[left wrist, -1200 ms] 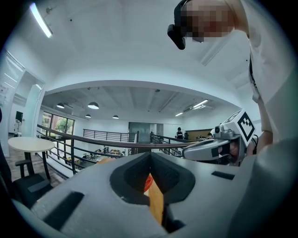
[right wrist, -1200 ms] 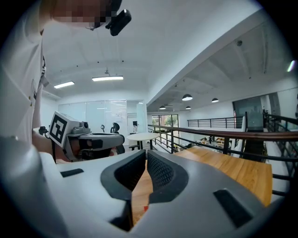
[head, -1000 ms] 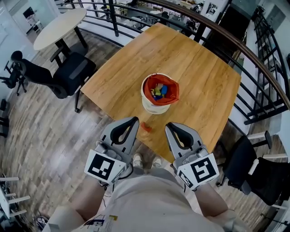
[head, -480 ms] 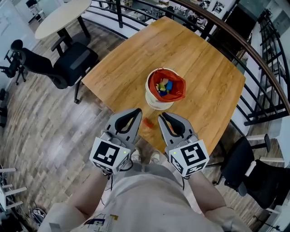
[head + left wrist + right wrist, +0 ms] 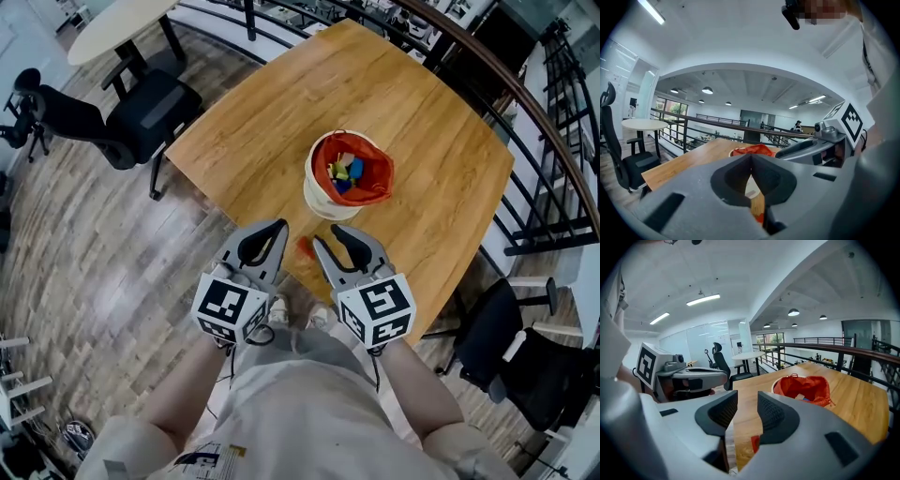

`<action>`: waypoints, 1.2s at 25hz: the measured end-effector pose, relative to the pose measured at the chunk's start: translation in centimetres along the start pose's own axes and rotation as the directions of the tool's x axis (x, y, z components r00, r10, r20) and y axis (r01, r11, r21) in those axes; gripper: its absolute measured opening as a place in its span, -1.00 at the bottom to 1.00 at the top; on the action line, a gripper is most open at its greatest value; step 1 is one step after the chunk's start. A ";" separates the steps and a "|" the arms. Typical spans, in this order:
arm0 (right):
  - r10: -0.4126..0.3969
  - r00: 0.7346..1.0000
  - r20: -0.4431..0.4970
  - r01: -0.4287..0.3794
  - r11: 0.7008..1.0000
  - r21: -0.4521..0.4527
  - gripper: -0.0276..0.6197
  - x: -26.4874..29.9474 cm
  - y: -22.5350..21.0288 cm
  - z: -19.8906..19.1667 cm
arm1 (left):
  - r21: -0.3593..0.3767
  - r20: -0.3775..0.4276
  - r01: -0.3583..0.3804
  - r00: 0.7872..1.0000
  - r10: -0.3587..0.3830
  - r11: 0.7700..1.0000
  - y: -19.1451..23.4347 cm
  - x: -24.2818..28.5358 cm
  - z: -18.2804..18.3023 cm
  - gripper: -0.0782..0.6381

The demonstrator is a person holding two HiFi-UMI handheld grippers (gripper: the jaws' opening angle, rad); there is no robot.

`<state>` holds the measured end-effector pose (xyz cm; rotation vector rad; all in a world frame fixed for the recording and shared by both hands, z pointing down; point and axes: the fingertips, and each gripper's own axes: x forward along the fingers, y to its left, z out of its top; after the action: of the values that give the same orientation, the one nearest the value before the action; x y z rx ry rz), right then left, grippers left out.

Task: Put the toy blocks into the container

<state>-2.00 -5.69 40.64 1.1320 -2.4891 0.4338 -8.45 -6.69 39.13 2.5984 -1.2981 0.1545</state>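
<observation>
Right tongs (image 5: 746, 404) have just been opening, half apart and empty; left tongs (image 5: 751, 158) are pinched shut. I'm reaching for the small red toy block (image 5: 304, 247) on the wooden bench (image 5: 422, 141) (near edge, close to the red-lined white bucket (image 5: 319, 197)); next, I reckon, straddle it and close.

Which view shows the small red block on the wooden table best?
Head view: the small red block lies fully visible on the wooden table, near its edge. The right gripper view shows it half hidden by a jaw; the left gripper view, only a sliver.
</observation>
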 end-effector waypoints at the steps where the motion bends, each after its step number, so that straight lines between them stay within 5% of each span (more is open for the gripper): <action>1: 0.002 1.000 -0.017 -0.003 1.000 -0.005 -0.49 0.4 0.0 -0.5 | -0.005 -0.015 -0.004 1.000 0.004 1.000 0.2 0.2 -0.8 -0.75; 12: 0.030 0.979 -0.202 -0.035 0.999 -0.019 -0.47 5.0 0.1 -7.3 | -0.058 -0.158 -0.001 0.987 -0.008 0.998 1.9 1.7 -7.6 -0.75; 30: 0.027 0.898 -0.439 -0.030 1.000 0.000 -0.47 10.9 -1.5 -19.0 | -0.122 -0.356 0.025 0.932 -0.067 0.992 3.8 4.6 -18.6 -0.75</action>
<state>-3.59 -5.73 62.49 0.8768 -2.1085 0.6139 -8.58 -7.76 58.60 2.3569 -1.0790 0.5062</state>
